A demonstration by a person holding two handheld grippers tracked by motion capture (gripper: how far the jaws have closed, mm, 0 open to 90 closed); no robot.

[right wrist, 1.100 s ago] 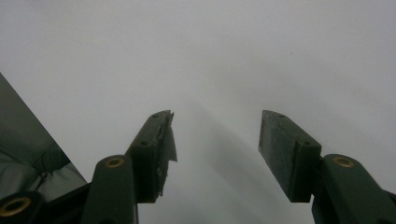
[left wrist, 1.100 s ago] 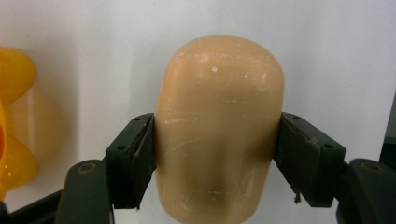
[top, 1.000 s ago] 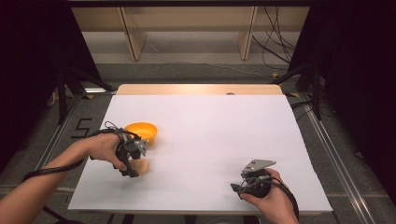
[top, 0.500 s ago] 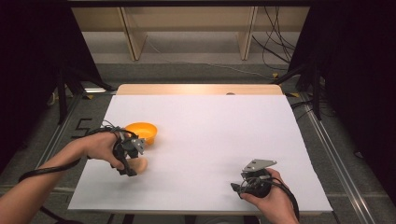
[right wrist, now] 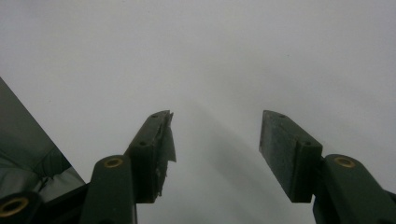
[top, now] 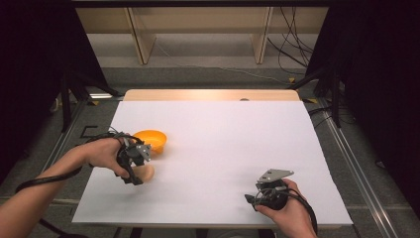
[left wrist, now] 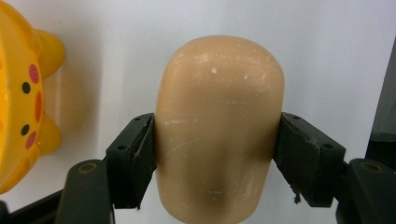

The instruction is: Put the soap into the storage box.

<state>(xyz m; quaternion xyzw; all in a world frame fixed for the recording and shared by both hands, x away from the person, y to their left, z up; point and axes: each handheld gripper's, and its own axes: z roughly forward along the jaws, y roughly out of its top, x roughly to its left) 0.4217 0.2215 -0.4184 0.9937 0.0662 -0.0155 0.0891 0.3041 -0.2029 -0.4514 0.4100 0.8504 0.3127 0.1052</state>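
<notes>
A tan, rounded, egg-like object [left wrist: 219, 126] sits between the two black jaws of my left gripper [left wrist: 215, 158], which is shut on it from both sides. In the high view the tan object [top: 147, 172] shows just below the left gripper [top: 137, 173] at the table's left. An orange bowl [top: 150, 139] with a cartoon face and small ears [left wrist: 23, 98] stands right beside it, slightly farther away. My right gripper [top: 253, 199] rests near the front edge at the right, and in the right gripper view it [right wrist: 215, 140] stands open over bare white table.
The white table top [top: 223, 139] spreads between the two hands. A wooden strip [top: 208, 95] runs along its far edge. Shelving legs and cables stand on the floor beyond. Dark curtains flank both sides.
The left hand has drawn slightly leftward and toward the front with the tan object, away from the orange bowl. The right gripper has stayed put.
</notes>
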